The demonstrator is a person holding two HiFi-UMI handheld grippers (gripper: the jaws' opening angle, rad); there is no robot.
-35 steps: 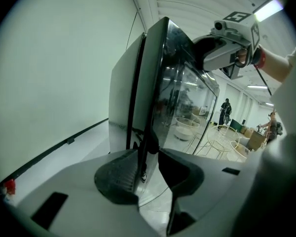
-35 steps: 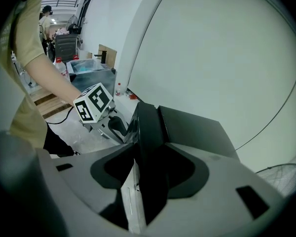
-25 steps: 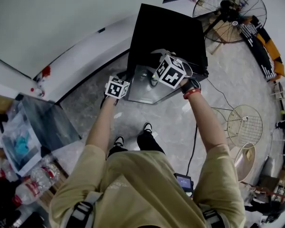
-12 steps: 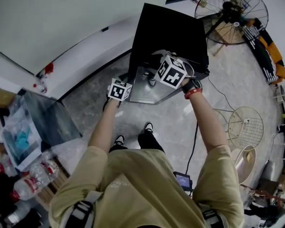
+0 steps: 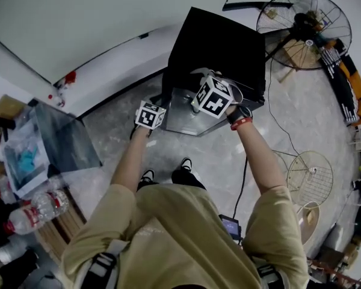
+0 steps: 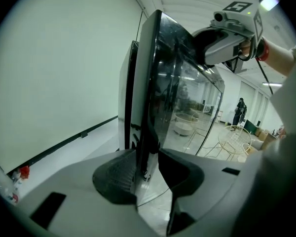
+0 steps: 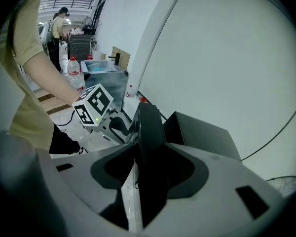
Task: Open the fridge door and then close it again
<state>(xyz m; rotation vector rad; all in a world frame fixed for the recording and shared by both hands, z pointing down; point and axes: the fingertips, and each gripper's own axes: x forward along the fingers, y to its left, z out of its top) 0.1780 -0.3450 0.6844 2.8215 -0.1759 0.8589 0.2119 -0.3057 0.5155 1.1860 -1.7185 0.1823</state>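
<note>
Not much is changed over the last second tbh; the black boxy mini fridge [image 5: 219,47] is sat at 12 o'clock from the person, and its dark-framed glass door [image 5: 182,118] is held ajar at roughly the same angle as before; the side edge is clamped by the left gripper [image 6: 148,169], the top edge by the right gripper [image 7: 149,168]; opening looks done, so closing is probably what's left.

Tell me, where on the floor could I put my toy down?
Bare floor lies between the open fridge door and the grey box. Crowded: bottles at lower left, wire fan guards on the right.
</note>
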